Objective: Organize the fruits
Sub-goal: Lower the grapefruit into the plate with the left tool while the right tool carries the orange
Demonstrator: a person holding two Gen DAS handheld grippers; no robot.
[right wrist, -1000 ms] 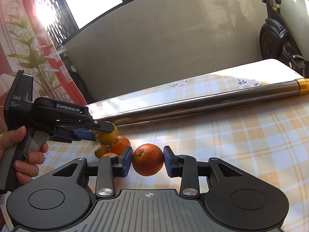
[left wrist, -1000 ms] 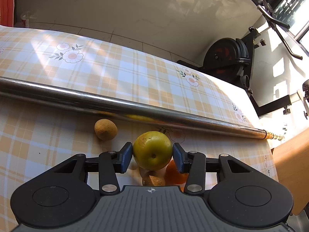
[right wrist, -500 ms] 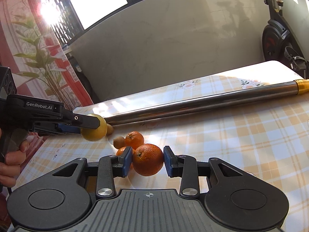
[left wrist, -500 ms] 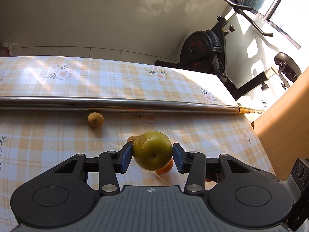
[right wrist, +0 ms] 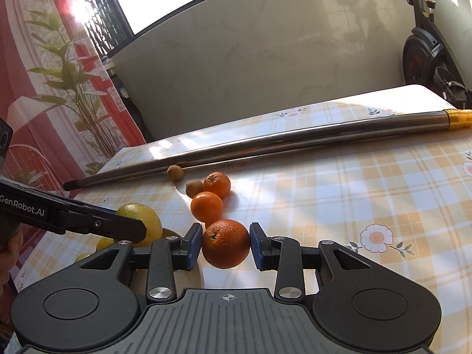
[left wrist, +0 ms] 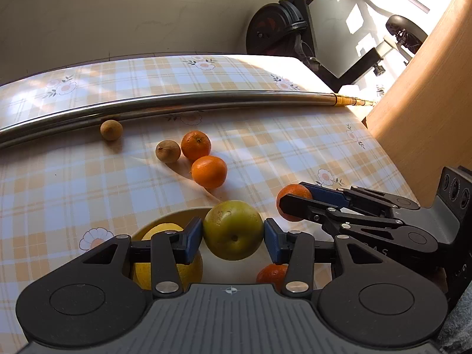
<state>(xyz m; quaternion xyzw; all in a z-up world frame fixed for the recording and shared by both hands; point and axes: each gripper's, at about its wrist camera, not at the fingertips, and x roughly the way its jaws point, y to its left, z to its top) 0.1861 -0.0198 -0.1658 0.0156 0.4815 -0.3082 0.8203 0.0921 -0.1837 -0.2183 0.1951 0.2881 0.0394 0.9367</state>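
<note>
Left tongs (left wrist: 233, 237) are gripping a yellow-green fruit (left wrist: 233, 230) between the blue pads, partly open around it, holding it in the air over a cream bowl (left wrist: 177, 216) at the near edge of the tabletop (left wrist: 295, 147). A yellow fruit (left wrist: 169, 268) is already lying in that bowl. Right tongs (right wrist: 225, 243) are squeezing an orange (right wrist: 225, 243), pads pressing both sides, just beside the bowl's rim. Two loose oranges (left wrist: 209, 171) are sitting touching each other mid-tabletop, with a small brown fruit (left wrist: 168, 151) right against the farther one. Another brown fruit (left wrist: 111, 130) is resting against a long metal pole (left wrist: 206, 101) lying across the checked cloth. Exercise bike (left wrist: 280, 29) is standing behind.
</note>
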